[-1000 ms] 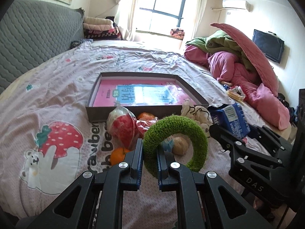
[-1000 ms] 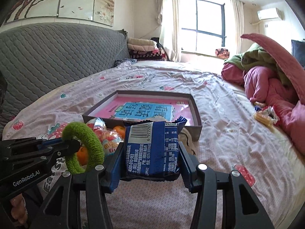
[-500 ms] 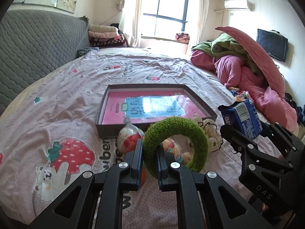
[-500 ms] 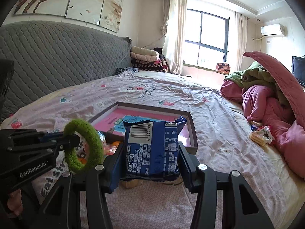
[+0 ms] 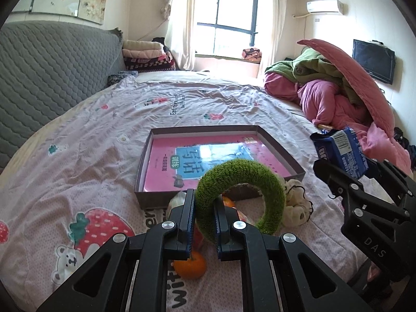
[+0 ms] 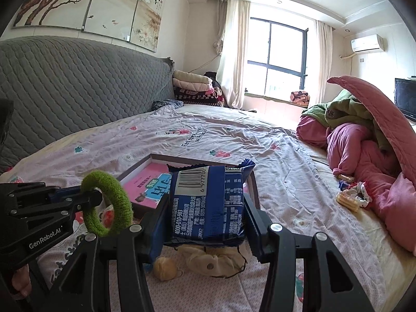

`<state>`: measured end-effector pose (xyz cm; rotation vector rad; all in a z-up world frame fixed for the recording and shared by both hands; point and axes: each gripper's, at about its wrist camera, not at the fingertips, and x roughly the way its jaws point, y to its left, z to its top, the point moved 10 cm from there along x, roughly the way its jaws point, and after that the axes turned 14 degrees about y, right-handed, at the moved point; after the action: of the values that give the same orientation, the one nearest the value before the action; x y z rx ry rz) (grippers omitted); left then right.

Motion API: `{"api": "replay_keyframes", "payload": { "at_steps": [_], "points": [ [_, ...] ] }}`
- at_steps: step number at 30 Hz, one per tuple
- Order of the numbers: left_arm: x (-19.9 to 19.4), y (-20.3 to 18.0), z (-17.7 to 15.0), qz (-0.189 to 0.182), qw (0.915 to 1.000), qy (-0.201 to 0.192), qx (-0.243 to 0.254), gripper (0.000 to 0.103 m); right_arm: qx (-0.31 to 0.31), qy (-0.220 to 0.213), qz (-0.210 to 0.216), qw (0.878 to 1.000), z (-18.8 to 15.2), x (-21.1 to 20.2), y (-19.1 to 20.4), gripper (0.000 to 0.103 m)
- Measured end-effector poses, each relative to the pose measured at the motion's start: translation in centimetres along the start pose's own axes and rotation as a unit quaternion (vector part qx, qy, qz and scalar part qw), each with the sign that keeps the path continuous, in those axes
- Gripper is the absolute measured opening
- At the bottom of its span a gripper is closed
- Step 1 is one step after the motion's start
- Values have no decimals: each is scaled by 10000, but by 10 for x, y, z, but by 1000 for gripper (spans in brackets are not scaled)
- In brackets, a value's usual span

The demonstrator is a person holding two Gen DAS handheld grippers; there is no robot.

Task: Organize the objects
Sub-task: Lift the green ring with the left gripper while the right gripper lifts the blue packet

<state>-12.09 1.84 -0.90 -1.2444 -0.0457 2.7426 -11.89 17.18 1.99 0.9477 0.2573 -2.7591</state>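
A wide bed [image 5: 109,156] covered in a pale pink printed sheet filled both wrist views, with a grey quilted headboard [image 5: 52,72] to the left and a heap of pink and green bedding [image 5: 338,96] to the right. Near the middle of the sheet lay a shallow open box [image 5: 145,166] with a pink book [image 5: 208,161] flat inside it. The left gripper [image 5: 204,218] was held above the sheet just in front of the box, pointing toward it, its fingers drawn in narrow and pinching the near edge of a fuzzy green ring [image 5: 241,195], which stood upright in the air. The right gripper [image 6: 205,215] hung beside it on the right, also aimed toward the box, its fingers set moderately apart and clamped on the two sides of a blue snack packet [image 6: 208,202] held upright, barcode uppermost. On the sheet beneath the grippers lay a cream scrunchie [image 5: 296,208], an orange [image 5: 191,266] and a small tan ball [image 6: 165,267].
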Motion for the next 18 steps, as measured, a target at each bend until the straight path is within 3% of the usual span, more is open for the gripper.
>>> {"api": "replay_keyframes", "payload": {
  "at_steps": [18],
  "points": [
    [7, 16, 28, 28, 9998, -91, -179, 13, 3, -207, -52, 9998, 27, 4, -5, 52]
  ]
}}
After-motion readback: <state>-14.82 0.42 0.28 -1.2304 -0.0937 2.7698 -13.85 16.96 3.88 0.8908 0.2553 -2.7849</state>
